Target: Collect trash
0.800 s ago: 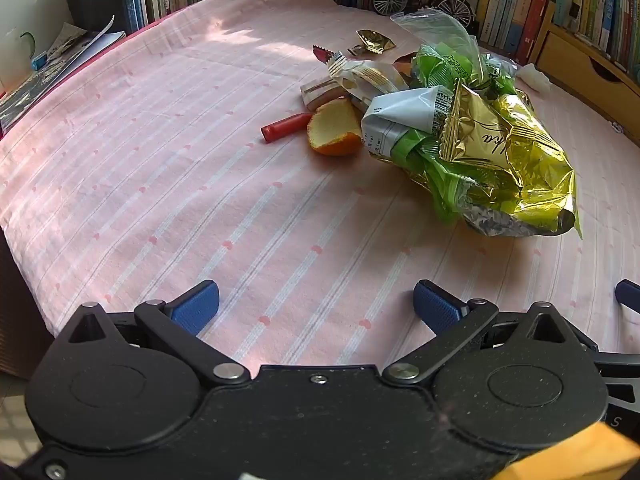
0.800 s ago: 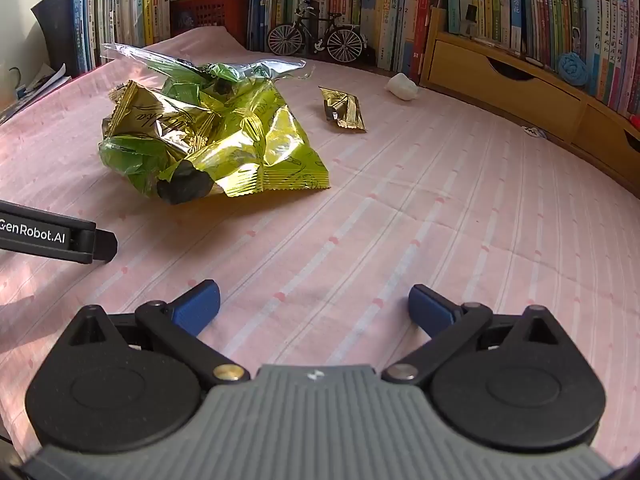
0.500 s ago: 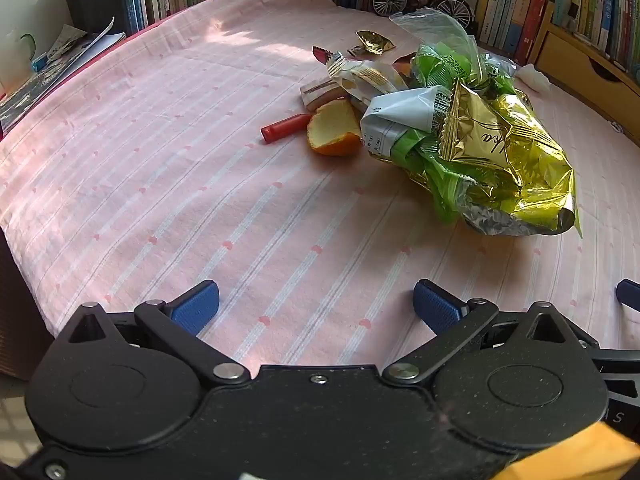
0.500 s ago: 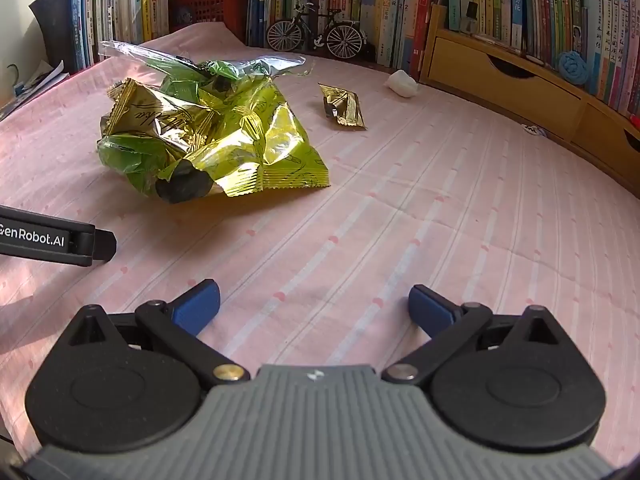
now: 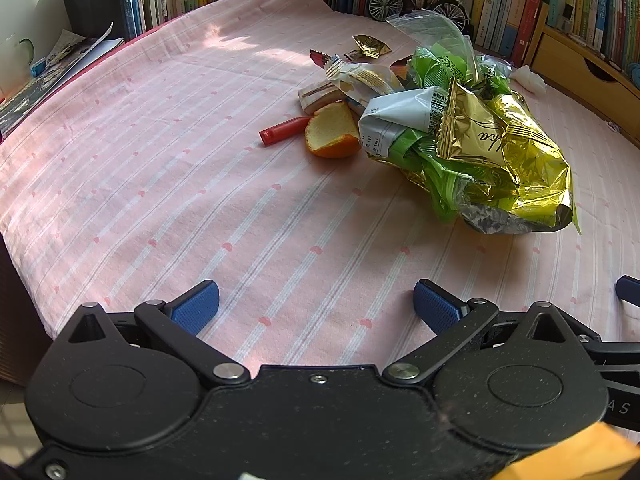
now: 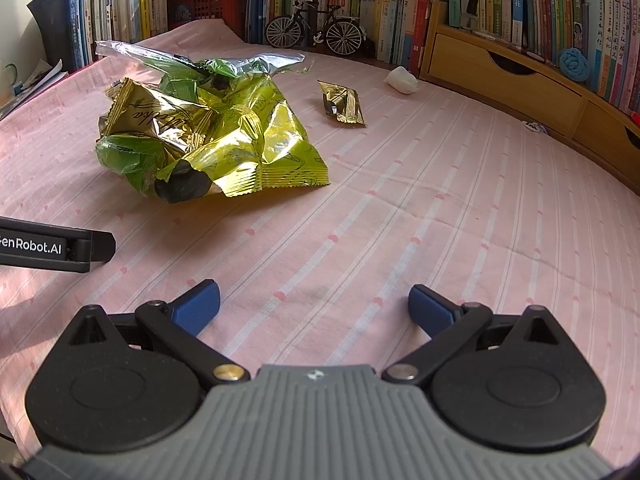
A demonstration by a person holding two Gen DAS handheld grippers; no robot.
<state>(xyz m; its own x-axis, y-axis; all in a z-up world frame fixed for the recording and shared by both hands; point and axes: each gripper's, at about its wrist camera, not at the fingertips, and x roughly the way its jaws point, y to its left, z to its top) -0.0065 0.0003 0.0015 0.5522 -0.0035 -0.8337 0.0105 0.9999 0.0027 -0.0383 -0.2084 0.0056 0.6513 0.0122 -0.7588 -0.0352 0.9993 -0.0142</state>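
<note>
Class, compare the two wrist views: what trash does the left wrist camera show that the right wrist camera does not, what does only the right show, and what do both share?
Only the left wrist view shows the orange peel, the red tube and the biscuit wrappers. Only the right wrist view shows the blue yarn ball on the shelf. Both show the gold and green bag pile, the small gold wrapper, the white wad and the model bicycle.

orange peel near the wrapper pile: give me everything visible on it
The orange peel is one curved, cup-shaped piece, bright orange outside with pale pith inside, opening facing up and away. It lies on the pink striped cloth at the left edge of the wrapper pile. A red tube-like piece meets its left side; a white-and-green wrapper sits against its right. It shows only in the left wrist view.
</note>
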